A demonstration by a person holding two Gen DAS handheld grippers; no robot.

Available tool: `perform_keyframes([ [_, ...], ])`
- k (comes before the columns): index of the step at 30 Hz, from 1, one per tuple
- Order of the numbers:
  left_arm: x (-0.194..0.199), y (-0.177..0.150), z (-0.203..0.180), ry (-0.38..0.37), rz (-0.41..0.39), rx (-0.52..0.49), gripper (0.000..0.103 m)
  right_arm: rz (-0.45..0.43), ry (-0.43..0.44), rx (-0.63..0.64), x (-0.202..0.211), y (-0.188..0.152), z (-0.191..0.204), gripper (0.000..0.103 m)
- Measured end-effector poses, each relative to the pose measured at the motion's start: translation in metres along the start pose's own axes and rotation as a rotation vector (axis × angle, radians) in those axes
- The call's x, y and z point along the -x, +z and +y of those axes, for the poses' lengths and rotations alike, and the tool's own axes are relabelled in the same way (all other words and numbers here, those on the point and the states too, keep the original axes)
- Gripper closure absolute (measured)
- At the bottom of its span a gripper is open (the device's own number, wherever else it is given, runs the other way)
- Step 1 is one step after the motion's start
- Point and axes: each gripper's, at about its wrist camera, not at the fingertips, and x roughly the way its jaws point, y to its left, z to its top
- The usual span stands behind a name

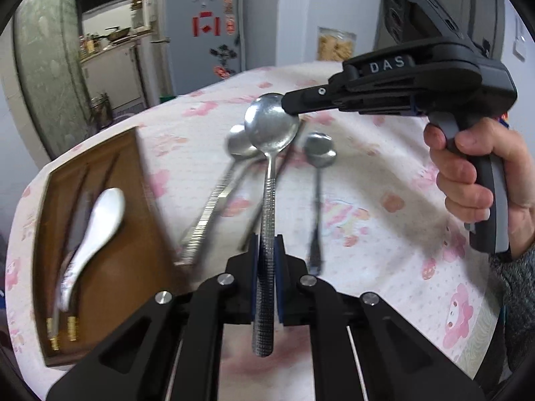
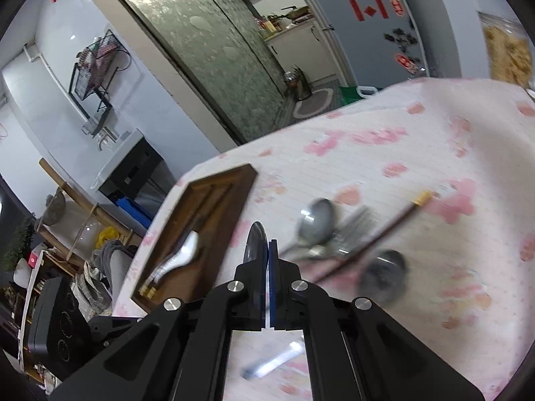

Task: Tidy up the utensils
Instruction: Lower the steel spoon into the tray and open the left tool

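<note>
My left gripper (image 1: 266, 244) is shut on the textured handle of a large metal spoon (image 1: 271, 127) and holds it above the table. My right gripper (image 2: 268, 247) comes in from the right and is shut on the rim of that spoon's bowl (image 2: 254, 240); it also shows in the left wrist view (image 1: 291, 107). Several metal spoons (image 1: 319, 148) and a fork lie heaped on the floral tablecloth (image 1: 384, 173) below. A brown wooden tray (image 1: 130, 267) at the left holds a white ceramic spoon (image 1: 97, 224) and chopsticks (image 1: 72, 330).
One gold-tipped chopstick (image 2: 398, 217) lies among the loose utensils (image 2: 317, 220). The tray (image 2: 230, 197) sits near the table's left edge. Behind the table stand a fridge (image 1: 200, 26) and a kitchen doorway. A hand (image 1: 474, 173) holds the right gripper's handle.
</note>
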Motion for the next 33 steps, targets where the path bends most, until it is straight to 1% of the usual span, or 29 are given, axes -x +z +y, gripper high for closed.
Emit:
perform_keyframes([
  [3, 0.014, -0.001, 0.017, 0.031, -0.015, 0.019, 0.093, -0.006, 0.041, 0.011, -0.012, 0.008, 0.021, 0.102],
  [8, 0.034, -0.007, 0.058, 0.102, -0.024, 0.063, 0.093, 0.024, 0.088, 0.033, -0.050, 0.021, 0.057, 0.102],
  [14, 0.042, -0.012, 0.103, 0.163, -0.010, 0.120, 0.092, 0.062, 0.105, 0.052, -0.099, 0.032, 0.091, 0.102],
  [17, 0.042, -0.017, 0.117, 0.189, 0.002, 0.135, 0.092, 0.078, 0.133, 0.039, -0.119, 0.033, 0.096, 0.102],
  [19, 0.039, -0.018, 0.125, 0.197, 0.014, 0.146, 0.092, 0.088, 0.134, 0.031, -0.132, 0.032, 0.097, 0.102],
  [24, 0.027, -0.026, 0.137, 0.193, 0.038, 0.177, 0.092, 0.118, 0.108, 0.011, -0.157, 0.028, 0.093, 0.102],
  [27, 0.025, -0.029, 0.139, 0.200, 0.036, 0.183, 0.091, 0.139, 0.086, 0.006, -0.169, 0.025, 0.088, 0.101],
  [33, 0.023, -0.027, 0.140, 0.208, 0.037, 0.189, 0.091, 0.159, 0.044, 0.029, -0.178, 0.017, 0.090, 0.097],
])
